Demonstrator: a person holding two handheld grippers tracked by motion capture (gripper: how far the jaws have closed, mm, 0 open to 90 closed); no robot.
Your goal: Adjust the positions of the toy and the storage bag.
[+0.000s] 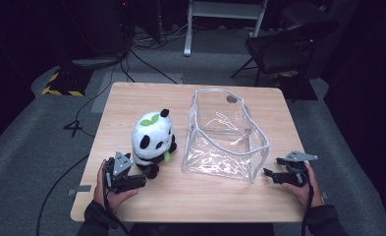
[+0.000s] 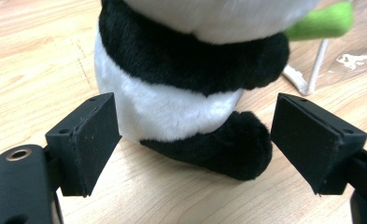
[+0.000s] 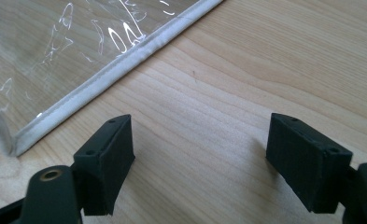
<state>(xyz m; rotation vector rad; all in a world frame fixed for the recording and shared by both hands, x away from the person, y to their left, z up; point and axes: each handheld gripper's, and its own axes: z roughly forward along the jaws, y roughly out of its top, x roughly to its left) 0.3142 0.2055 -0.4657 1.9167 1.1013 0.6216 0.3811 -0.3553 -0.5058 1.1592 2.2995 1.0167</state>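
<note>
**Inspector:** Wooden table [image 1: 131, 98] carried one plush panda [image 1: 152, 137] at centre-left of the high view and one clear plastic bag [image 1: 223, 137] at centre-right. Nothing lay inside the bag. No writing was legible.

**Clerk:** And the grippers?

**Inspector:** Two. Left gripper [image 2: 195, 140], at lower left, stood with jaws parted either side of the panda's lower body, pads not pressing it. Right gripper [image 3: 200, 154], at lower right, was open over bare wood, just beside the bag's white-trimmed corner.

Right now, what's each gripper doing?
Left gripper: open, holding nothing, panda plush just ahead.
Right gripper: open, holding nothing, beside the clear bag.
</note>
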